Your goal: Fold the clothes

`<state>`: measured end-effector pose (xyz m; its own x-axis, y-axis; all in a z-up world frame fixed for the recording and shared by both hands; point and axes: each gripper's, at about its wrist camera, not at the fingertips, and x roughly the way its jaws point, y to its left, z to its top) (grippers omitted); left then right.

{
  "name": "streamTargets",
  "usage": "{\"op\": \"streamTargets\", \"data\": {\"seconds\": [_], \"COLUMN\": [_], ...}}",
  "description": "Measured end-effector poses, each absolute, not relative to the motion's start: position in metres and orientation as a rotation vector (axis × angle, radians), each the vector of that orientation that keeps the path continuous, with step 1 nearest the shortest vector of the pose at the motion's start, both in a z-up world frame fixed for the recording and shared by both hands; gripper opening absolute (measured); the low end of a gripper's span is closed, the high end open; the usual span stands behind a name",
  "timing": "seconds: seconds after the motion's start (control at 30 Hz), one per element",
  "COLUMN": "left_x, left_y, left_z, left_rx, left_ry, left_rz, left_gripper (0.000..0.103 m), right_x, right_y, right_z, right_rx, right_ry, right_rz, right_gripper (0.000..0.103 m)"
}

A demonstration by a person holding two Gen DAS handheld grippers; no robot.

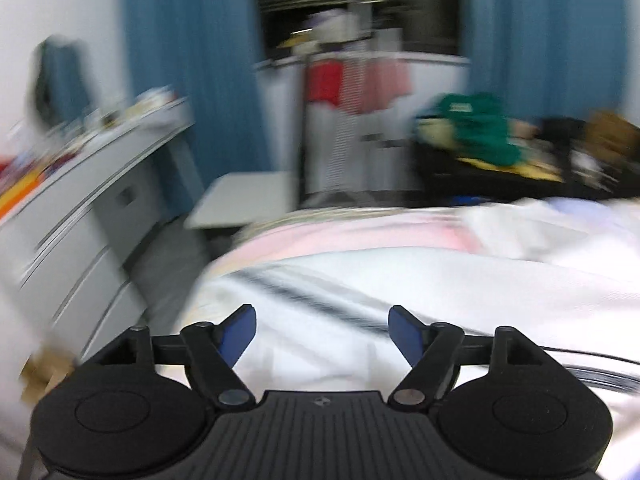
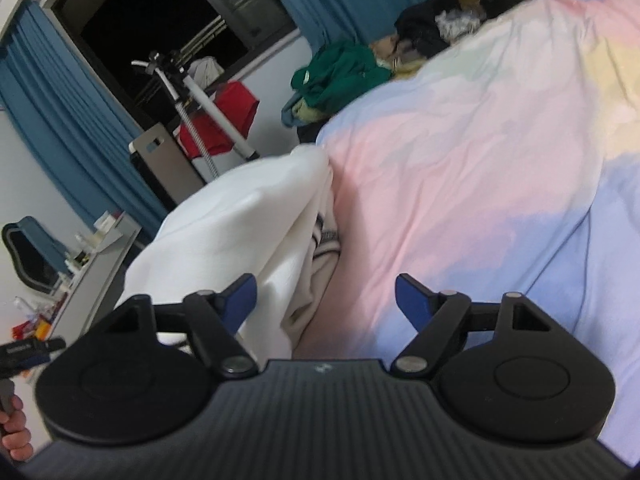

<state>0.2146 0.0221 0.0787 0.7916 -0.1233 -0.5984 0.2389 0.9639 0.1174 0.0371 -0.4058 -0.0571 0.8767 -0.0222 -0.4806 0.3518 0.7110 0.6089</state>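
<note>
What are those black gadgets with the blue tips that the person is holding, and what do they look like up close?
Both are alike. The left gripper and the right gripper each have a matte black ribbed body, two round black discs at the sides, black hinged linkage arms with silver pivot pins, and jaws tipped with blue pads. A small pale emblem marks each body.

My left wrist camera looks forward and down, close over the white black-striped garment on the pastel bed, toward the far blue curtains. My right wrist camera, tilted, sits just as near. Both share the garment, curtains, green clothing heap and red hanging cloth.
</note>
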Motion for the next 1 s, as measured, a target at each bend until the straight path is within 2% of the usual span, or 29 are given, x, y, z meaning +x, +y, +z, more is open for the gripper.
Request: {"op": "streamTargets", "data": {"seconds": [0.07,0.17,0.23,0.3,0.5,0.67,0.87,1.0], "left_x": [0.192,0.161,0.144,0.131,0.109,0.143,0.175,0.176], "left_y": [-0.016,-0.077,-0.117,-0.154,-0.262,-0.331,-0.383,-0.383], "left_z": [0.088,0.096,0.098,0.100,0.090,0.062,0.012,-0.004], "left_rx": [0.226,0.270,0.310,0.352,0.487,0.637,0.799,0.873], "left_ry": [0.608,0.588,0.583,0.581,0.580,0.625,0.758,0.740], "left_rz": [-0.302,-0.461,-0.545,-0.616,-0.698,-0.715,-0.686,-0.677], "left_gripper": [0.078,0.080,0.080,0.080,0.080,0.080,0.076,0.075], "right_x": [0.038,0.039,0.039,0.038,0.033,0.030,0.030,0.031], "right_y": [-0.409,-0.417,-0.421,-0.421,-0.420,-0.426,-0.430,-0.431], "right_z": [-0.064,-0.077,-0.084,-0.086,-0.088,-0.095,-0.107,-0.111], "right_rx": [0.815,0.927,0.985,0.999,1.015,1.045,1.099,1.117], "right_ry": [0.491,0.515,0.522,0.521,0.516,0.530,0.551,0.555], "right_rz": [-0.193,-0.151,-0.127,-0.117,-0.114,-0.163,-0.171,-0.167], "right_gripper": [0.063,0.043,0.020,0.013,0.009,0.009,0.009,0.009]}}
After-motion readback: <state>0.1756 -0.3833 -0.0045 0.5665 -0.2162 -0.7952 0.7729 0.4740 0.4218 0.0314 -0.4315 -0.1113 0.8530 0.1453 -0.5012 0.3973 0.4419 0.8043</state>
